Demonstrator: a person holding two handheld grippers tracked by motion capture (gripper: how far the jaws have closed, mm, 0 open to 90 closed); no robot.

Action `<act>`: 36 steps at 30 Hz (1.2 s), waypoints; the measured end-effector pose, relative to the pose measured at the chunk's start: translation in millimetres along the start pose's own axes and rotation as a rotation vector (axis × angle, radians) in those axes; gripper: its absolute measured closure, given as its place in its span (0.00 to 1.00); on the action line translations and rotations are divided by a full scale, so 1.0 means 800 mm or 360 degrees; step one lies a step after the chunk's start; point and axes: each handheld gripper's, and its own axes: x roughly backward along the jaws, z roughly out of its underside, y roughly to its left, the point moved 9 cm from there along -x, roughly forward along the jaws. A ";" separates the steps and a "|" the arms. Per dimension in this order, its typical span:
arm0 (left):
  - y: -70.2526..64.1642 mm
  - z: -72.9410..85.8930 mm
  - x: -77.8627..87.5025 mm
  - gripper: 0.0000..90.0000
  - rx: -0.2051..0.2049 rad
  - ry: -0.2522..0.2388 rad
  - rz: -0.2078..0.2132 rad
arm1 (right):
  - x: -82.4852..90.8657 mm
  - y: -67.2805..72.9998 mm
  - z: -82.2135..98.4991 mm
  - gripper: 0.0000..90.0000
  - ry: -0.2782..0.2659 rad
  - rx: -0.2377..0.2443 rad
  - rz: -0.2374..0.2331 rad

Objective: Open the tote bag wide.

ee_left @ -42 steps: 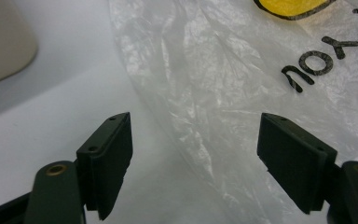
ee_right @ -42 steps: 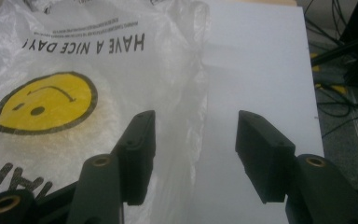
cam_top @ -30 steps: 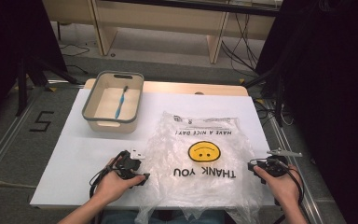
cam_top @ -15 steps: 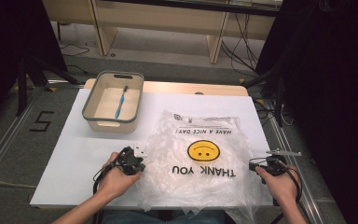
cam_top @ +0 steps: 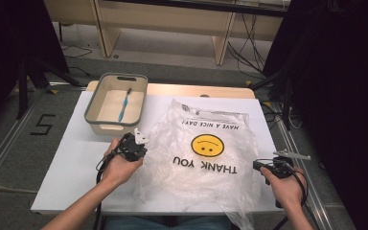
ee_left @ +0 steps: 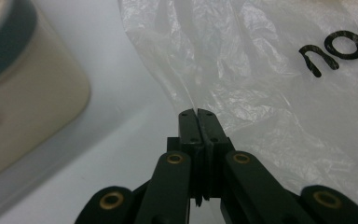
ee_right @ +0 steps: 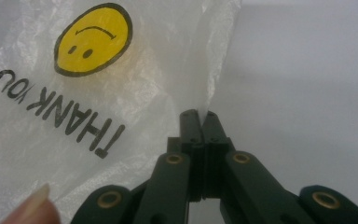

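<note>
White desk (cam_top: 76,167): bag (cam_top: 206,158) is pinched at its left edge by left gripper (ee_left: 198,114), right edge by right gripper (ee_right: 199,115). Thin film may be torn or slipped under uneven pull.

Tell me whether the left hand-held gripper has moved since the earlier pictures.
Yes. In the high view the left hand-held gripper has moved up the table toward the bin, lifting the plastic bag edge it is shut on.

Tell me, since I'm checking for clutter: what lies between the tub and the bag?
Bare white table, seen in the high view; the tub and bag sit apart.
</note>
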 end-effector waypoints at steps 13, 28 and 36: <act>0.025 -0.023 -0.018 0.99 -0.0052 -0.0010 -0.0141 | -0.004 0.014 -0.004 1.00 -0.0006 0.0017 -0.0037; 0.042 -0.046 -0.034 0.99 -0.0028 0.0012 -0.0241 | -0.014 0.028 -0.014 1.00 -0.0001 0.0067 -0.0068; 0.045 -0.043 -0.047 0.99 -0.0036 0.0055 -0.0258 | -0.022 0.033 -0.011 1.00 0.0037 0.0079 -0.0064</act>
